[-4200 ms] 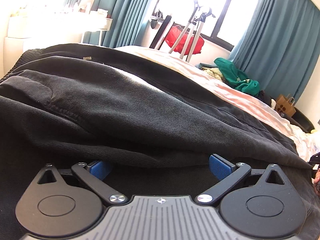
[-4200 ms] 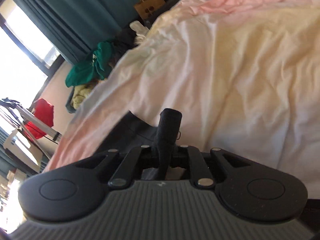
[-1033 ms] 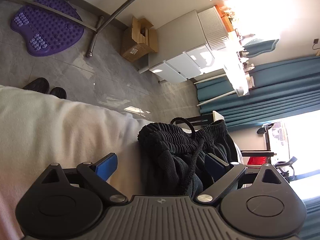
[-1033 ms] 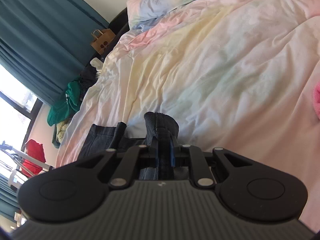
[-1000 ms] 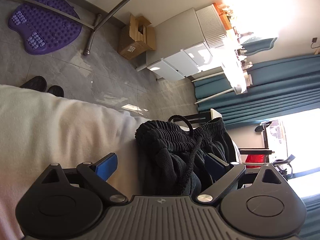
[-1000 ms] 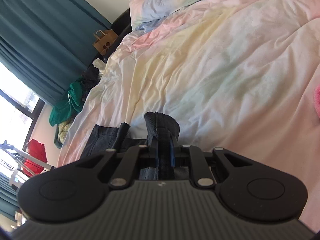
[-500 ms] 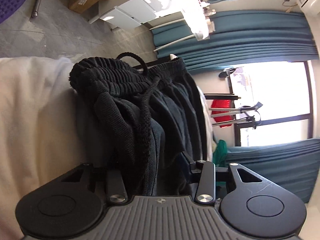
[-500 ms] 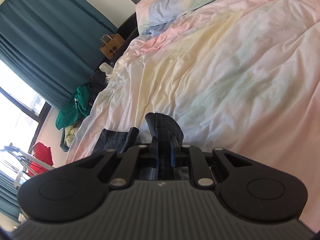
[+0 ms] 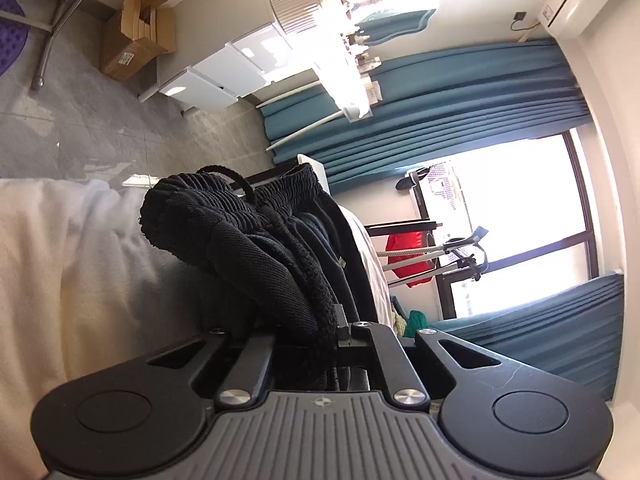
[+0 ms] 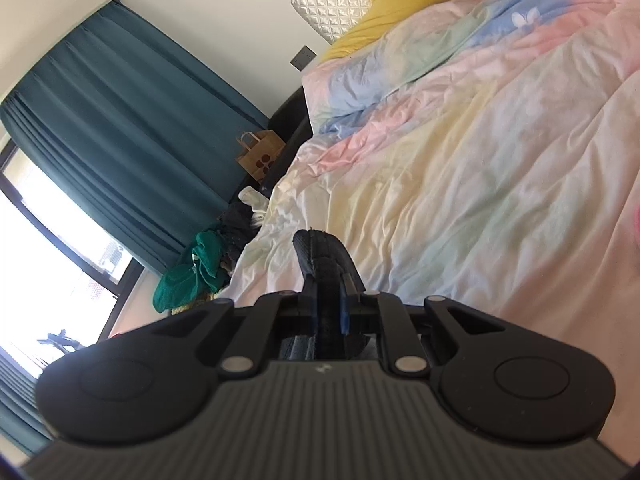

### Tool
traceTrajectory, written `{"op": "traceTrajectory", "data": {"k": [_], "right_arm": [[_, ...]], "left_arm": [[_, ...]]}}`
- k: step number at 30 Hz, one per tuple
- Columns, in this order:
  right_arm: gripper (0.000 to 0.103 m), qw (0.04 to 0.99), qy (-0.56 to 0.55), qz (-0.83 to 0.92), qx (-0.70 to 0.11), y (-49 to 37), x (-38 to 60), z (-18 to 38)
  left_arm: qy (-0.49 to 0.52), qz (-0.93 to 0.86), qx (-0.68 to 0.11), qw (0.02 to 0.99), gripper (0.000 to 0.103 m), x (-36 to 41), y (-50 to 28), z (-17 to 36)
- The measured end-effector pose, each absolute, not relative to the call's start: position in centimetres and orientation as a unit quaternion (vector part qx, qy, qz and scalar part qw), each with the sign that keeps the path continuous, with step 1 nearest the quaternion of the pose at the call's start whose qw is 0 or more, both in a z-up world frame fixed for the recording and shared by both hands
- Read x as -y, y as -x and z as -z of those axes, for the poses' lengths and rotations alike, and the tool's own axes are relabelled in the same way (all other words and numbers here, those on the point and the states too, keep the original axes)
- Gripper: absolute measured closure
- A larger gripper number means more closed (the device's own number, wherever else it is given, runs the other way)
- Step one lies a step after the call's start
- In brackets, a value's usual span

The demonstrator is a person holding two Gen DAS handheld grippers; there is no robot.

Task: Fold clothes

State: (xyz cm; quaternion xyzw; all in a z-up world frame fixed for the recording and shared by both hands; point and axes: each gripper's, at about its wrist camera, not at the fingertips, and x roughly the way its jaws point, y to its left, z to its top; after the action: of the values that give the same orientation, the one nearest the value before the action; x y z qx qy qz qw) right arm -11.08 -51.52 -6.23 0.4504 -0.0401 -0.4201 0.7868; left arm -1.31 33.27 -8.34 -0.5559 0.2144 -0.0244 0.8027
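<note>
While left claw (image 9: 308, 332) pinches ribbed black trousers (image 9: 256, 240), right claw (image 10: 330, 312) pinches twill fold (image 10: 320, 256).

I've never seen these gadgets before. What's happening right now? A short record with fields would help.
Garment: black drawstring trousers, bunched at the waistband
Left gripper: shut on the trousers near the drawstring
Right gripper: shut on a fold of dark fabric
Surface: bed with pastel duvet
Background: teal curtains, bright window

Legible text: none. Cardboard box (image 9: 132, 46) bears a white label, print too small to read. Paper bag (image 10: 258, 156) carries dark dots, no lettering.
</note>
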Motion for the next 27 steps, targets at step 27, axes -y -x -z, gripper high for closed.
{"op": "traceTrajectory", "data": {"k": [27], "right_arm": [[0.090, 0.845, -0.321, 0.419, -0.082, -15.6, 59.1, 2.7]], "left_arm": [[0.427, 0.010, -0.204, 0.881, 0.096, -23.1, -31.3, -2.9]]}}
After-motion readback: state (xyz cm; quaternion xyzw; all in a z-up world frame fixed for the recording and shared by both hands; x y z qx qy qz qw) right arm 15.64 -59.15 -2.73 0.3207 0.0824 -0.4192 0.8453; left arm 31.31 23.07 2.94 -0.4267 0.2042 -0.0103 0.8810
